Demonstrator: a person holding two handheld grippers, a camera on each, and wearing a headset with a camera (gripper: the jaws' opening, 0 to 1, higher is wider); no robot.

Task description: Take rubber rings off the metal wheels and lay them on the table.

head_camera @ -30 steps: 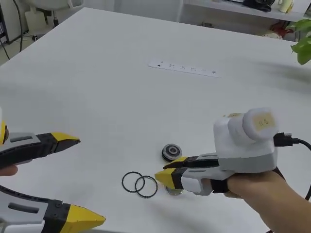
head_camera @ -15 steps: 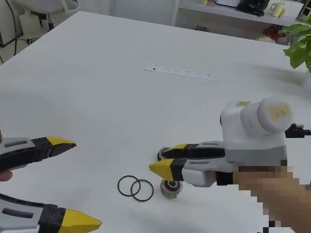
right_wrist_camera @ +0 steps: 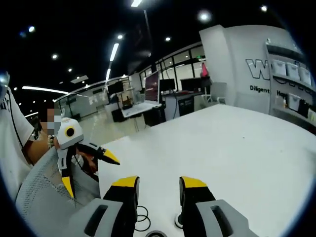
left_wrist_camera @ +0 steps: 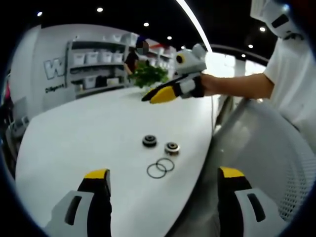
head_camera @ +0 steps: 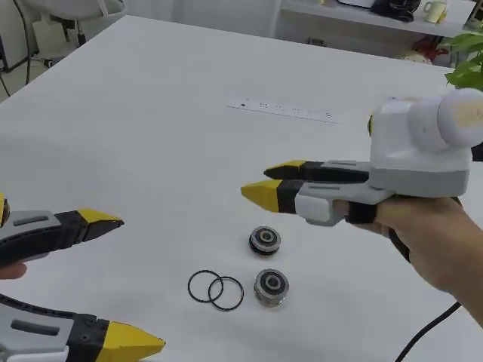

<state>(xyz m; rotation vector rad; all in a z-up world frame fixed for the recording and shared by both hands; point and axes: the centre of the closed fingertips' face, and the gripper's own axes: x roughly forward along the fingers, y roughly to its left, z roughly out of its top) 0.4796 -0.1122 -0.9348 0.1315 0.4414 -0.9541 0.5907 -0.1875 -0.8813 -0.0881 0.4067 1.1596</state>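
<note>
Two black rubber rings (head_camera: 215, 289) lie overlapping on the white table (head_camera: 151, 136). Right of them stands a bare metal wheel (head_camera: 271, 287), and behind it a wheel with dark rubber on it (head_camera: 265, 240). My right gripper (head_camera: 260, 181) hovers above the wheels, narrowly open and holding nothing. My left gripper (head_camera: 130, 283) waits wide open at the near left, well clear of the rings. The left gripper view has both wheels (left_wrist_camera: 149, 140) (left_wrist_camera: 171, 147), the rings (left_wrist_camera: 160, 168) and the right gripper (left_wrist_camera: 158, 95). In the right gripper view the rings (right_wrist_camera: 141, 217) lie below the jaws.
A white power strip (head_camera: 283, 108) lies across the middle of the table. A green plant (head_camera: 464, 53) leans in at the far right, with shelves behind it. The person's hand (head_camera: 430, 241) holds the right gripper; its cable trails off the near right.
The right gripper has lifted off the table beside the bare wheel and moved up and to the right, empty. The left gripper and the rings have stayed put.
</note>
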